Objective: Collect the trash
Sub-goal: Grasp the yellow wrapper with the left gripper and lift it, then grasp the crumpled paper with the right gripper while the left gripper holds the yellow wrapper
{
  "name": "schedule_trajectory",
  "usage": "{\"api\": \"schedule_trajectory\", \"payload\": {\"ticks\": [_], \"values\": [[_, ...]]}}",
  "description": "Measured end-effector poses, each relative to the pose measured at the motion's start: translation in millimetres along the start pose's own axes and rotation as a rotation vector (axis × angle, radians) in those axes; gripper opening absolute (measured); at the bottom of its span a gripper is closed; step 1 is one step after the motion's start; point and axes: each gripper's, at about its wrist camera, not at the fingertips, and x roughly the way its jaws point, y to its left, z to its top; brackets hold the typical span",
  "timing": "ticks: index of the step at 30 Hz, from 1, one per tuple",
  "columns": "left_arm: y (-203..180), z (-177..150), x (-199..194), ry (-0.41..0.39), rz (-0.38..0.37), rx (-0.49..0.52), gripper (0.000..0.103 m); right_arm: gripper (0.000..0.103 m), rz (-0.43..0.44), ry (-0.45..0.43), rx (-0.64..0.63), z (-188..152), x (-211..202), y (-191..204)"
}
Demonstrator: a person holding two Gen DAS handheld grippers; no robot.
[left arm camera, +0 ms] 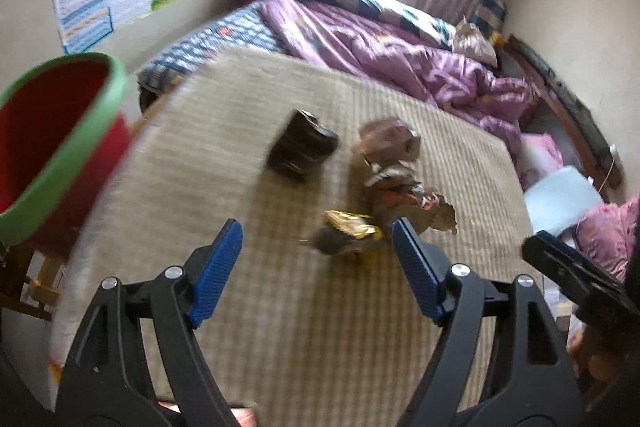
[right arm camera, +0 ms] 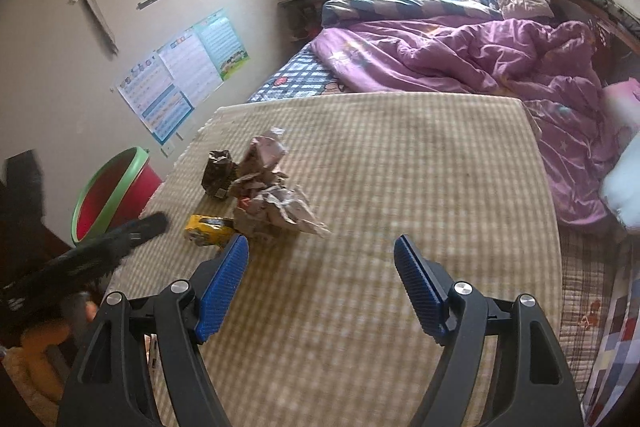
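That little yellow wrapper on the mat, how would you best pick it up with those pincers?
Probably from above, pinching across its raised crumpled middle. The yellow wrapper lies low on the checked mat, right beside the crumpled paper, so its near, free side suits the open left gripper.

Crumpled wrappers (right arm camera: 276, 203) lie clustered on the mat (right arm camera: 400, 167). A bucket (right arm camera: 114, 195) stands off its left edge. Bedding (right arm camera: 480, 63) lies behind.

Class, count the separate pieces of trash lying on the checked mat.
4, possibly more hidden: a dark crushed carton at the far left, a yellow wrapper nearest, a pinkish crumpled paper behind, and a larger crumpled paper in front of it.
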Motion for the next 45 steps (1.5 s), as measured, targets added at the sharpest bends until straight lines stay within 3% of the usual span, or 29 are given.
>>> {"api": "schedule_trajectory", "payload": {"ticks": [4, 7, 11, 13, 19, 22, 25, 28, 34, 36, 37, 38, 45], "values": [[-6.0, -3.9, 32.1, 0.06, 0.038, 0.007, 0.074, 0.073, 0.008, 0.0, 0.006, 2.5, -3.0, -7.2], [-4.4, -7.2, 42.4, 0.097, -0.001, -0.044, 0.061, 0.073, 0.016, 0.006, 0.0, 3.3, -2.3, -11.5], [-5.7, -9.8, 36.4, 0.083, -0.038, -0.052, 0.036, 0.073, 0.025, 0.022, 0.0, 6.2, 6.0, -12.7], [-5.2, -10.3, 25.5, 0.066, -0.024, -0.038, 0.03, 0.073, 0.039, 0.031, -0.006, 7.3, 11.3, -8.7], [12.4, -10.0, -12.1, 0.002, 0.001, -0.055, 0.027, 0.073, 0.085, 0.041, -0.048, 15.3, 30.4, 12.3], [26.5, -11.3, -35.8, -0.035, 0.014, -0.085, 0.027, 0.081, 0.107, 0.076, -0.058, 21.3, 49.2, 24.2], [40.6, -10.4, -55.1, -0.066, 0.02, -0.13, 0.027, 0.081, 0.143, 0.09, -0.02, 25.5, 65.0, 30.9], [56.3, -10.0, -73.7, -0.103, 0.057, -0.15, 0.027, 0.082, 0.117, 0.065, -0.037, 29.9, 75.5, 40.2], [84.5, -13.8, -95.1, -0.14, 0.13, -0.188, 0.027, 0.082, 0.099, 0.133, -0.071, 26.7, 100.9, 52.1], [90.9, -13.3, -98.5, -0.145, 0.153, -0.196, 0.027, 0.074, 0.091, 0.139, -0.061, 23.8, 102.1, 51.1], [94.5, -14.2, -100.3, -0.148, 0.162, -0.202, 0.027, 0.059, 0.082, 0.14, -0.064, 22.5, 101.6, 51.0], [100.4, -14.4, -101.9, -0.15, 0.169, -0.21, 0.027, 0.054, 0.078, 0.144, -0.069, 21.6, 101.4, 51.0], [110.4, -16.9, -104.3, -0.155, 0.197, -0.232, 0.027, 0.037, 0.127, 0.13, -0.045, 10.9, 80.9, 48.5]]}}
